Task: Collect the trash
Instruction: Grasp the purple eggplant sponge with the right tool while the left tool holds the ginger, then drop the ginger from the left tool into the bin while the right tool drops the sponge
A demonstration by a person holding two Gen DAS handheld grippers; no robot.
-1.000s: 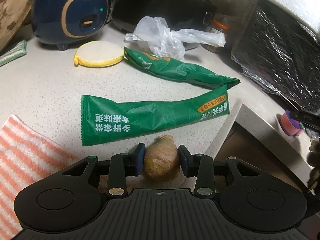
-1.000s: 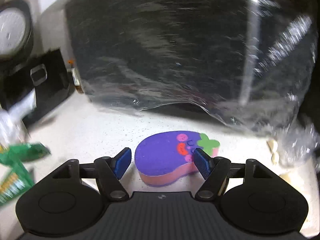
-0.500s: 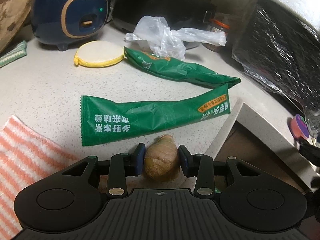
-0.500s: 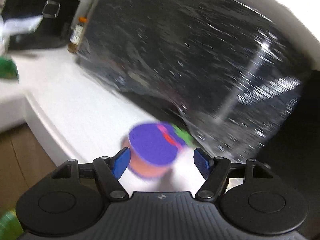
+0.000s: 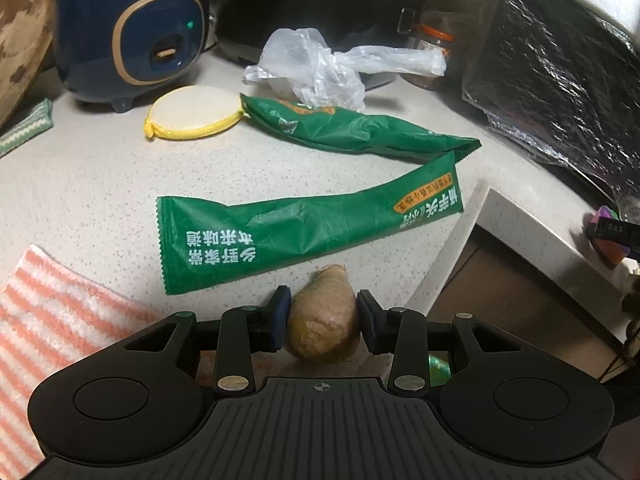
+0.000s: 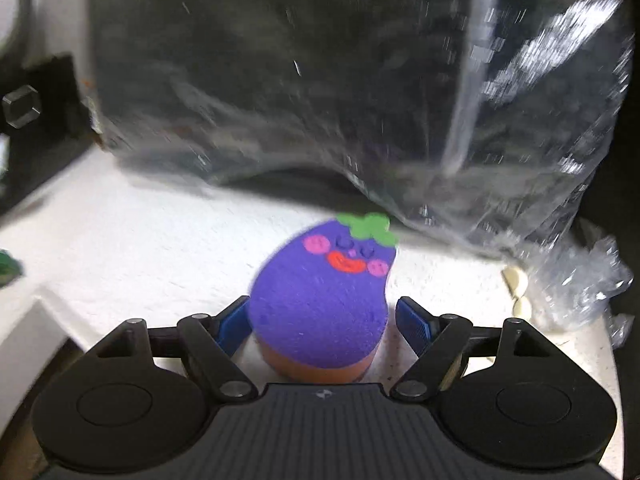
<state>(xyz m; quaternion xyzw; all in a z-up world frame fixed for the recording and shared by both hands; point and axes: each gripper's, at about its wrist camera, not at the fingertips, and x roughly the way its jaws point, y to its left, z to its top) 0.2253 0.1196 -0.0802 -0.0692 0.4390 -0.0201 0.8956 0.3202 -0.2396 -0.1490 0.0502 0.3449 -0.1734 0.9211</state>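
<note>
In the left wrist view my left gripper is shut on a brown piece of ginger at the counter's front edge. Two long green snack wrappers lie beyond it, one near and one farther back. A crumpled clear plastic bag lies behind them. In the right wrist view my right gripper is open around a purple eggplant-shaped sponge on the white counter; the left pad is close to it, the right pad stands apart.
A blue rice cooker, a yellow round pad, a striped orange cloth and a foil-wrapped appliance stand on the counter. In the right wrist view a dark film-covered appliance looms behind the sponge, with garlic cloves at right.
My right gripper swung about and now faces the eggplant sponge closer, with the sponge between its pads. The left gripper has stayed still on the ginger.
</note>
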